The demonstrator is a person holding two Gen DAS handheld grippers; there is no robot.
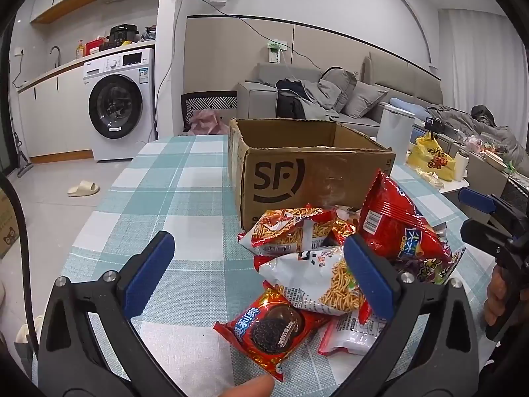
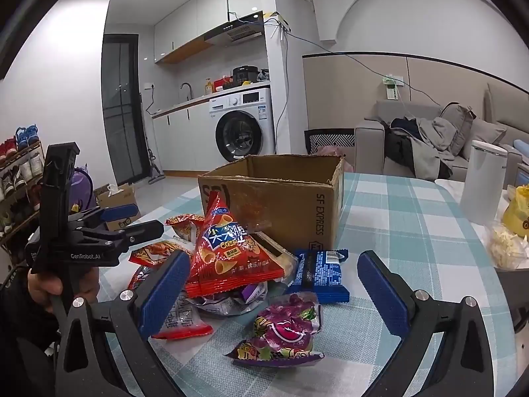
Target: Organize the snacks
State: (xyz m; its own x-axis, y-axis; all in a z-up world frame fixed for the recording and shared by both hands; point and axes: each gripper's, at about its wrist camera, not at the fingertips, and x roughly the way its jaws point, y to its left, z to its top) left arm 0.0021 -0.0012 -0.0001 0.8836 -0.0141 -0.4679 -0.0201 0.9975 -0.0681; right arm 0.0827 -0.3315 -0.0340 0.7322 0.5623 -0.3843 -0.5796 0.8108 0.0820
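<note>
Fingers of our left gripper (image 1: 261, 274) spread wide, holding nothing above the cookie packet (image 1: 269, 329); bare tablecloth (image 1: 158, 192) lies leftward. Our right gripper (image 2: 269, 289) also gapes empty over the purple candy bag (image 2: 284, 330), the cardboard box (image 2: 274, 205) behind the snack pile.

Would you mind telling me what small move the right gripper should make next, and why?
Probably lower the right gripper onto the purple candy bag and close on it. Both it and the left gripper are open and hold nothing, this bag lies nearest between the right gripper's fingers, apart from the pile, and the cardboard box behind stands open to receive it.
</note>
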